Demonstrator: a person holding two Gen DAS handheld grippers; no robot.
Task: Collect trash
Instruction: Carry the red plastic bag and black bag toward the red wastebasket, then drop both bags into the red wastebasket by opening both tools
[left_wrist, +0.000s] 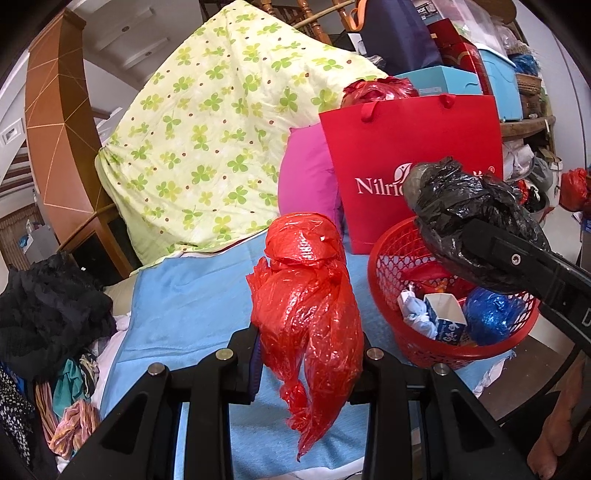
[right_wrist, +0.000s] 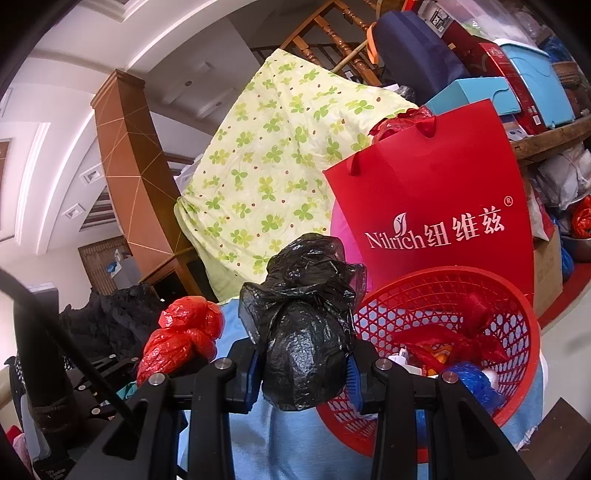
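My left gripper (left_wrist: 310, 354) is shut on a crumpled red plastic bag (left_wrist: 310, 310), held above the light blue cloth (left_wrist: 177, 317), left of the red mesh basket (left_wrist: 424, 354). My right gripper (right_wrist: 301, 363) is shut on a knotted black plastic bag (right_wrist: 306, 332), just left of the red mesh basket (right_wrist: 517, 369). In the left wrist view the black bag (left_wrist: 469, 218) and the right gripper (left_wrist: 491, 251) hang over the basket's rim. In the right wrist view the red bag (right_wrist: 181, 336) shows at lower left. The basket holds a blue bag (left_wrist: 491, 310), a small carton (left_wrist: 448, 317) and wrappers.
A red paper shopping bag (right_wrist: 436, 206) stands right behind the basket, with a pink cushion (left_wrist: 306, 173) and a clover-print pillow (left_wrist: 207, 140) beside it. Dark clothes (left_wrist: 48, 310) are heaped at the left. Boxes (left_wrist: 495, 77) crowd a shelf at the back right.
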